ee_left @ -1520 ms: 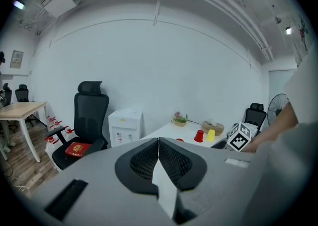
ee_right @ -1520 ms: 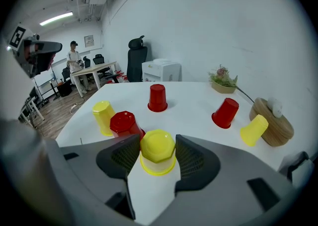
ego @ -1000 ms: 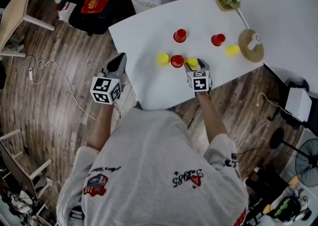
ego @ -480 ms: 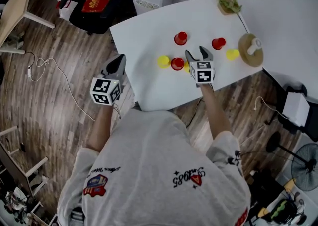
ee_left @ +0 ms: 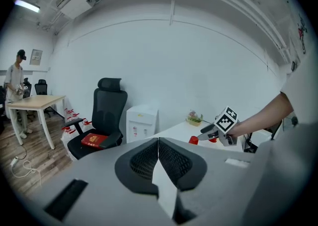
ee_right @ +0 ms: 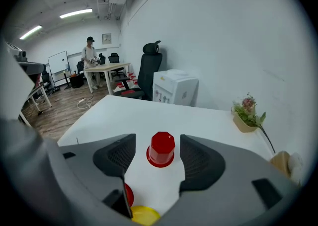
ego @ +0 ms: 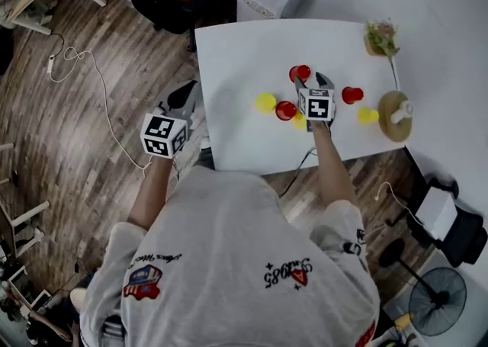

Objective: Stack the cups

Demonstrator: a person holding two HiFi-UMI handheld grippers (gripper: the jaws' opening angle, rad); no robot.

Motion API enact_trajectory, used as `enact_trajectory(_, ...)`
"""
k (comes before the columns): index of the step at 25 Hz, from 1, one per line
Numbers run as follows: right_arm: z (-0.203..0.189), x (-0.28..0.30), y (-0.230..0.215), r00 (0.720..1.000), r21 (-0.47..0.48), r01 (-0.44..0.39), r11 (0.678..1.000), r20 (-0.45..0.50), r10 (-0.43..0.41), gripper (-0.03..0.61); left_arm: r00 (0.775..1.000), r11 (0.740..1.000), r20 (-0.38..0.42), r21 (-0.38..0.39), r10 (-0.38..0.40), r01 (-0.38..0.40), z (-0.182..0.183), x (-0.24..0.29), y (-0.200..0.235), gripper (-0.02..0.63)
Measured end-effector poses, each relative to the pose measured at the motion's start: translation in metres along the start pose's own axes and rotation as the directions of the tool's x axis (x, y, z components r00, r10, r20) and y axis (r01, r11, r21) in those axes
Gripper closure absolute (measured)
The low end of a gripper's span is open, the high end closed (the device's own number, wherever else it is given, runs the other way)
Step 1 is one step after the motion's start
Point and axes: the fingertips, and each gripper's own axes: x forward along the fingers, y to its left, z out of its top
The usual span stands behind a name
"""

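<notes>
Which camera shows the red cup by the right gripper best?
The right gripper view: the red cup stands upside down, big and whole, just ahead of the right gripper, between its open jaws. The head view shows it small, at that gripper's tips. The left gripper view shows only a far red speck.

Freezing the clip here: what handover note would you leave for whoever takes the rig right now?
Left tool: shut, empty, held off the white table's left side.
Right tool: open, aimed at the far red cup, which sits between its jaws ungripped.
Other cups on the table: near red cup, right red cup, left yellow cup, middle yellow cup, right yellow cup.
Done: nothing stacked yet.
Left: grip, lift and stack all six.
</notes>
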Motion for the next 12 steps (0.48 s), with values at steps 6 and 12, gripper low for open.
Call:
enact_trajectory(6,0.004,0.028,0.003,0.997,-0.021,0.002,1.000,-0.073,-0.003,0.300,0.998,0.997,-0.010,-0.030,0.067,-0.067,-0.012,-0.014,0.020,0.607)
enact_trajectory(12,0.001,0.044,0.004,0.995,-0.015,0.001,1.000,-0.100,-0.002,0.338,0.996,0.995,-0.018,-0.038,0.089,-0.090,-0.017,-0.020,0.028,0.607)
